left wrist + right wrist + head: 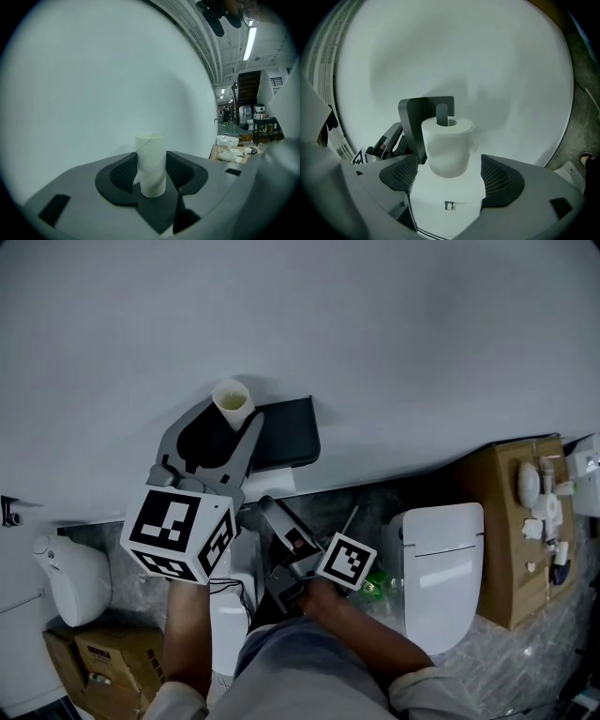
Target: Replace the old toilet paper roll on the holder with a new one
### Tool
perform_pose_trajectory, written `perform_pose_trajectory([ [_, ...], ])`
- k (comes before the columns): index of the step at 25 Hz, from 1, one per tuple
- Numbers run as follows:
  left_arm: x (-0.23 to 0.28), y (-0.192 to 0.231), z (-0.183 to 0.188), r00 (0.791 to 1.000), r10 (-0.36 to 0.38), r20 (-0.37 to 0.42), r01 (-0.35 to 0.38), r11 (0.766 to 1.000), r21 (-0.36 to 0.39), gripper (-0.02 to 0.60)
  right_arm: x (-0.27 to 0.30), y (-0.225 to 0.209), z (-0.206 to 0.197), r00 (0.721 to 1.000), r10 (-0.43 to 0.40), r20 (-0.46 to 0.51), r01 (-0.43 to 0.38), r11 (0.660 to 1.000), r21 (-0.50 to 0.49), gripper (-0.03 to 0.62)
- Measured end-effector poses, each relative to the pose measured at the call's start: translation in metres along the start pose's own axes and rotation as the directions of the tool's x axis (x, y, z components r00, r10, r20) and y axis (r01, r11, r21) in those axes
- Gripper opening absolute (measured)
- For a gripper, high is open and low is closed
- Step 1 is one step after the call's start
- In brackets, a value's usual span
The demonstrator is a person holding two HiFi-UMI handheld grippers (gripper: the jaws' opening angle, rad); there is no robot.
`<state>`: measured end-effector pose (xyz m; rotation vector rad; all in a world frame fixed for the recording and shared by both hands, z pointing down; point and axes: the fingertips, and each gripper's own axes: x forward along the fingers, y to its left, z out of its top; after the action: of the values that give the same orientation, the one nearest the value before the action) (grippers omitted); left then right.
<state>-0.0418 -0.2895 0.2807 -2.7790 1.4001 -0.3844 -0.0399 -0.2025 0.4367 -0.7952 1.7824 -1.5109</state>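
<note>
— Tube status?

— My left gripper (152, 175) is clamped on the cardboard tube (151, 150), with a ribbed pad (123, 172) pressed against each side (it's bare, no paper left on it). Pale wall (93, 84) behind.

— And the new roll (447, 147)?

— It's on the holder (416, 123), slid over the peg (442, 112). My right gripper (450, 165) faces it with its jaws wide apart, gripping nothing.

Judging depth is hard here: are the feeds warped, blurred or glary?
Left gripper view: fisheye warp, dark corners, cardboard tube sharp. Right gripper view: same warp, paper roll slightly soft, faint shadows on the wall. Head view: dim, even light, no glare.
</note>
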Motion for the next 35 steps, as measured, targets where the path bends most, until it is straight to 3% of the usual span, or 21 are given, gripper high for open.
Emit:
perform_pose_trajectory([
  [22,-0.02,0.011,-0.002,1.0,0.022,-0.019,-0.023,0.998,-0.054,0.222,-0.012,0.008,-0.004,1.0,0.01,-0.029,-0.01,1.0,-0.022,0.411],
  [28,-0.042,0.014,-0.004,0.998,0.053,0.032,-0.047,0.988,-0.147,0.222,-0.029,0.011,-0.004,0.998,0.006,-0.062,-0.01,0.998,-0.067,0.41],
  [35,-0.077,0.005,-0.013,0.996,0.077,0.054,-0.061,0.967,-0.248,0.221,-0.067,0.019,0.012,0.993,-0.032,-0.118,0.004,0.973,-0.229,0.402],
])
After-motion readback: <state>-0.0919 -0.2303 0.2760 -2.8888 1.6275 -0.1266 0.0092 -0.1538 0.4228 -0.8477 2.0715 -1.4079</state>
